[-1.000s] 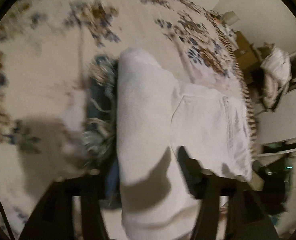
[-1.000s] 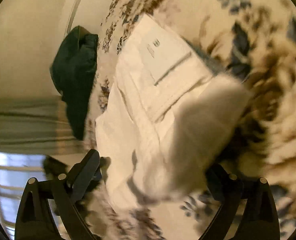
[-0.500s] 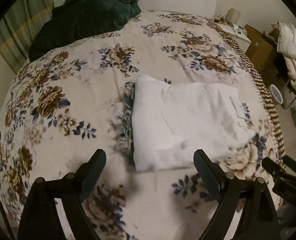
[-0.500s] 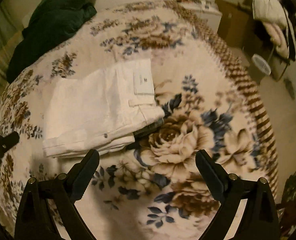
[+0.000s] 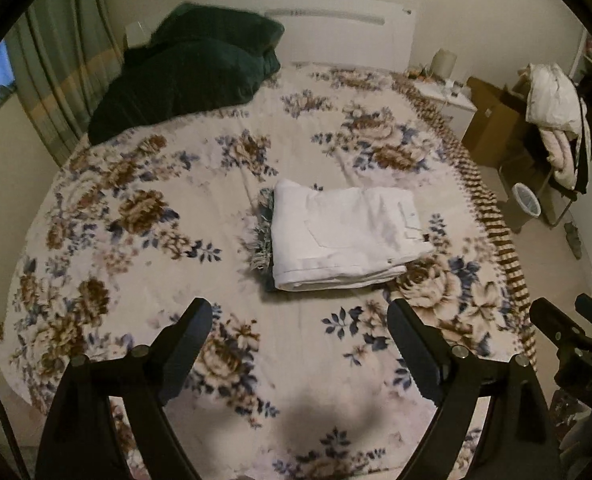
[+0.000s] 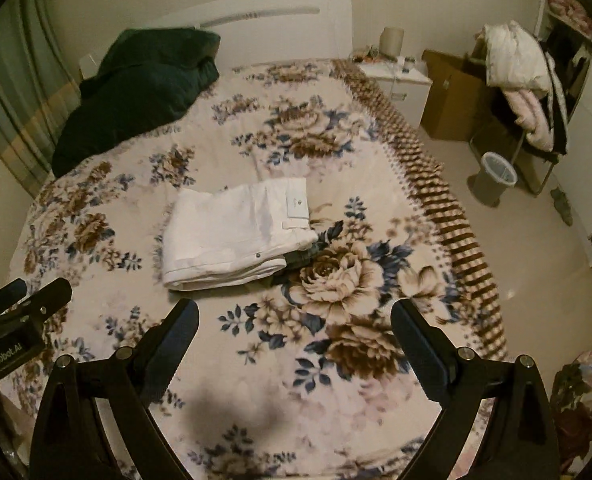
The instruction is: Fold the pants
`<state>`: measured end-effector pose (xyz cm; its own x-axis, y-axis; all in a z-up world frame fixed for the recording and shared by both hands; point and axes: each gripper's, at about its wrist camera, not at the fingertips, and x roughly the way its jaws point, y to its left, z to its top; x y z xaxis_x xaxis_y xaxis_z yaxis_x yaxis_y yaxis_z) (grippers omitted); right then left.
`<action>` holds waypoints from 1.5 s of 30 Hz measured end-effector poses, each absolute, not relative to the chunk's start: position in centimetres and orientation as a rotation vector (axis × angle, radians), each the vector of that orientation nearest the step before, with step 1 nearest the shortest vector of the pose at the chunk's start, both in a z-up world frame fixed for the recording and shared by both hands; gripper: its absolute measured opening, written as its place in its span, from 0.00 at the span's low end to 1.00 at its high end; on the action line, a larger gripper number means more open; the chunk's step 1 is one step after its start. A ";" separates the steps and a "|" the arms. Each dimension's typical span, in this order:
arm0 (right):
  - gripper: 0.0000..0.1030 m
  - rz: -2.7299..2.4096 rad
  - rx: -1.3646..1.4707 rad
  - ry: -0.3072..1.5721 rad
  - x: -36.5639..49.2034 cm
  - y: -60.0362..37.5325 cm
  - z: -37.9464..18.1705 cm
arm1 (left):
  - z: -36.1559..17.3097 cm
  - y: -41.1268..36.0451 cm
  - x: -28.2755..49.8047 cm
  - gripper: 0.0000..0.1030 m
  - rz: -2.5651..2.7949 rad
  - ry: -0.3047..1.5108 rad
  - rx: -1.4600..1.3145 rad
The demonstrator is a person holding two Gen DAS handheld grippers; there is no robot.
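Note:
The white pants (image 5: 339, 236) lie folded into a compact rectangle on the floral bedspread (image 5: 176, 184), on top of a darker fringed garment (image 5: 262, 232). They also show in the right wrist view (image 6: 236, 236). My left gripper (image 5: 299, 320) is open and empty, held well back from the pants above the bed's near part. My right gripper (image 6: 294, 320) is open and empty, also held back. The right gripper shows at the right edge of the left wrist view (image 5: 563, 332), and the left gripper at the left edge of the right wrist view (image 6: 20, 304).
A dark green pillow pile (image 5: 200, 68) lies at the head of the bed by the white headboard (image 5: 335, 36). To the right of the bed are a nightstand (image 6: 395, 74), a cardboard box (image 6: 451, 96), a waste bin (image 6: 495, 178) and a chair with clothes (image 6: 523, 84).
Both grippers let go of the white pants and pulled back and up from the bed. The pants now lie folded and still, farther away in both views.

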<state>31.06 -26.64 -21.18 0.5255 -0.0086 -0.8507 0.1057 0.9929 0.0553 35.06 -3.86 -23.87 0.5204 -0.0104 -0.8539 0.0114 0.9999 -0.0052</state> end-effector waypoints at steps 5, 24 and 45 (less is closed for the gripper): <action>0.96 -0.065 0.098 0.963 25.0 -26.1 -13.6 | -17.7 -3.8 29.5 0.87 -0.019 0.956 0.008; 0.96 -0.017 0.036 0.804 6.1 -26.7 7.8 | -1.7 -5.4 14.3 0.87 0.030 0.736 0.006; 0.98 0.026 0.012 0.739 4.6 -29.7 10.3 | -1.4 -7.3 12.8 1.00 0.090 0.705 0.008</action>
<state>4.63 -29.74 10.31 0.7385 0.0275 -0.6737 -0.0192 0.9996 0.0198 12.77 -7.27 -1.40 0.7580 0.0853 -0.6466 -0.0796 0.9961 0.0381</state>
